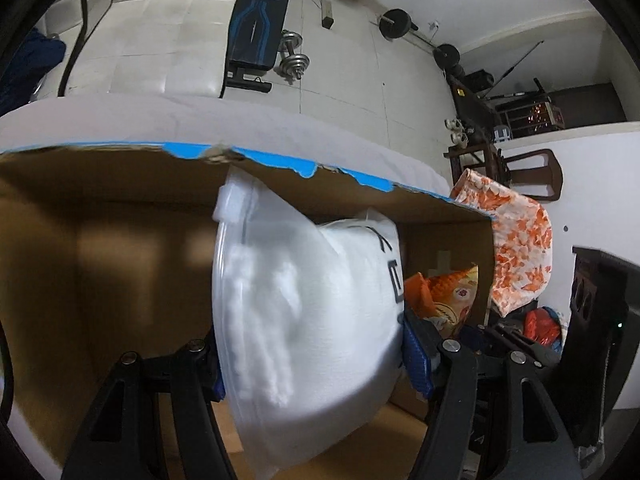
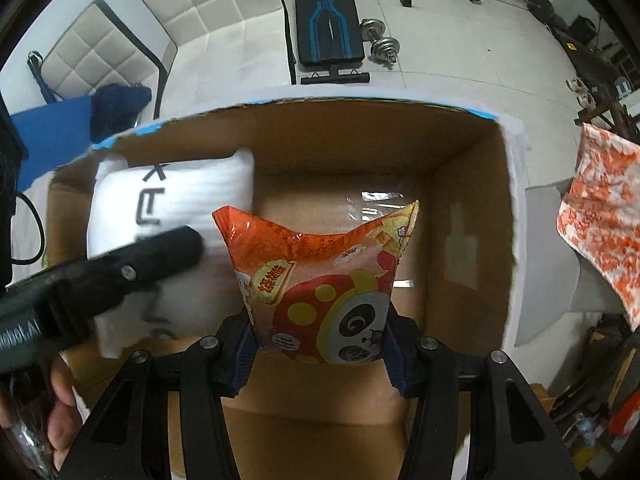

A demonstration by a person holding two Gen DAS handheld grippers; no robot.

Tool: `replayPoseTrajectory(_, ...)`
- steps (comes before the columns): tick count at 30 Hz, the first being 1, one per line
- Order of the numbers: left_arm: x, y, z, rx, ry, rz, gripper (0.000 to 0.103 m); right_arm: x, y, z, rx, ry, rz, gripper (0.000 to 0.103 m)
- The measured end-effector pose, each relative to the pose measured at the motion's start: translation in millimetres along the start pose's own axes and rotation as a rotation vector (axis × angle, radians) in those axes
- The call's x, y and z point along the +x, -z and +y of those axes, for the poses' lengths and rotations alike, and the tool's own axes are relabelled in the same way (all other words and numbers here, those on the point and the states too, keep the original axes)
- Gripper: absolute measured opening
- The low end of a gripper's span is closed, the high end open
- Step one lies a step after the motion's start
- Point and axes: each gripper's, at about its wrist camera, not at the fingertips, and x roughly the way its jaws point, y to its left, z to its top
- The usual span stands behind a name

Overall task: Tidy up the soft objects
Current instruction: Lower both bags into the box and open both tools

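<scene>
My left gripper (image 1: 316,364) is shut on a white padded bag (image 1: 304,304) in clear plastic with black lettering, held inside an open cardboard box (image 1: 100,216). The right wrist view shows the same bag (image 2: 176,208) at the box's left side, with the left gripper's black body across it. My right gripper (image 2: 320,354) is shut on an orange snack packet with a panda picture (image 2: 320,280), held over the middle of the box (image 2: 460,184). The packet's top shows in the left wrist view (image 1: 444,292), to the right of the white bag.
An orange-and-white patterned cloth (image 2: 604,208) hangs right of the box, also in the left wrist view (image 1: 516,240). Beyond the box are a white padded seat (image 2: 208,0), a black and blue weight bench (image 2: 326,12), dumbbells (image 2: 380,46) and dark furniture at the right.
</scene>
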Motion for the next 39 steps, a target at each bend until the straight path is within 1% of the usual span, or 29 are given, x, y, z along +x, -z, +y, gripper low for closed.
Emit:
replayPoseTrajectory(1, 3.8, -0.7, 0.2, 0.006, -0.005, 0.006, 0.065, 4.0, -1.6, 1.8, -0.008, 0.006, 0.006, 0.056)
replayPoseTrajectory(3, 11.7, -4.4, 0.9, 0.030, -0.042, 0.022, 0.067, 13.7, -8.8, 5.6, -0.029, 0.032, 0.022, 0.056)
replayPoseTrajectory(6, 19.6, -4.5, -1.6, 0.071, -0.127, 0.044, 0.068, 26.5, -14.3, 7.8, -0.046, 0.046, 0.037, 0.058)
replayPoseTrajectory(8, 22.9, -0.3, -4.8, 0.106, -0.186, 0.048, 0.068, 31.7, -16.8, 10.1, -0.051, 0.038, 0.043, 0.059)
replayPoseTrajectory(9, 23.6, 1.7, -6.3, 0.122, -0.206, 0.046, 0.068, 32.7, -16.9, 11.0, -0.053, 0.034, 0.044, 0.063)
replayPoseTrajectory(11, 19.6, 3.7, -9.2, 0.139, -0.232, 0.036, 0.075, 34.2, -16.7, 13.3, -0.057, 0.047, 0.039, 0.068)
replayPoseTrajectory(12, 16.9, 4.5, -11.3, 0.146, -0.251, 0.028, 0.085, 33.5, -16.5, 14.1, -0.060, 0.053, 0.032, 0.072)
replayPoseTrajectory(13, 12.1, 6.2, -15.3, 0.160, -0.268, 0.016, 0.090, 32.7, -15.7, 14.2, -0.059, 0.053, 0.027, 0.074)
replayPoseTrajectory(15, 2.7, 7.6, -18.1, 0.164, -0.288, -0.002, 0.091, 30.0, -16.1, 16.0, -0.056, 0.059, 0.016, 0.082)
replayPoseTrajectory(17, -3.1, 7.3, -19.5, 0.169, -0.307, -0.025, 0.098, 24.5, -15.0, 17.1, -0.052, 0.074, 0.004, 0.088)
replayPoseTrajectory(18, -5.8, 6.9, -18.8, 0.171, -0.318, -0.034, 0.100, 21.9, -13.7, 15.8, -0.049, 0.075, 0.002, 0.090)
replayPoseTrajectory(19, -9.9, 8.4, -20.0, 0.175, -0.330, -0.045, 0.101, 19.0, -12.1, 15.2, -0.044, 0.075, -0.002, 0.090)
replayPoseTrajectory(21, -14.0, 2.7, -18.0, 0.184, -0.352, -0.067, 0.101, 11.7, -8.3, 13.8, -0.033, 0.074, -0.020, 0.100)
replayPoseTrajectory(22, -18.6, 4.2, -17.9, 0.187, -0.361, -0.083, 0.101, 7.1, -5.6, 13.7, -0.030, 0.081, -0.030, 0.103)
replayPoseTrajectory(26, -28.9, 10.3, -19.4, 0.199, -0.399, -0.134, 0.102, -7.0, 9.6, 17.3, -0.018, 0.104, -0.068, 0.103)
replayPoseTrajectory(28, -35.8, 23.9, -22.7, 0.216, -0.417, -0.152, 0.102, -11.4, 20.8, 18.0, -0.012, 0.116, -0.076, 0.103)
replayPoseTrajectory(30, -40.0, 32.1, -24.4, 0.225, -0.427, -0.158, 0.102, -14.4, 35.9, 20.2, -0.005, 0.107, -0.085, 0.103)
replayPoseTrajectory(33, -48.8, 48.7, -24.2, 0.205, -0.446, -0.170, 0.102, -20.6, 57.9, 22.3, 0.008, 0.102, -0.104, 0.103)
replayPoseTrajectory(35, -59.9, 61.4, -25.2, 0.197, -0.454, -0.207, 0.102, -28.5, 73.5, 25.2, 0.008, 0.103, -0.127, 0.103)
replayPoseTrajectory(38, -75.5, 81.0, -32.0, 0.216, -0.495, -0.274, 0.102, -44.3, 95.5, 24.6, 0.013, 0.095, -0.153, 0.103)
replayPoseTrajectory(39, -79.7, 86.9, -33.9, 0.215, -0.488, -0.283, 0.102, -49.4, 101.7, 24.7, 0.015, 0.092, -0.166, 0.103)
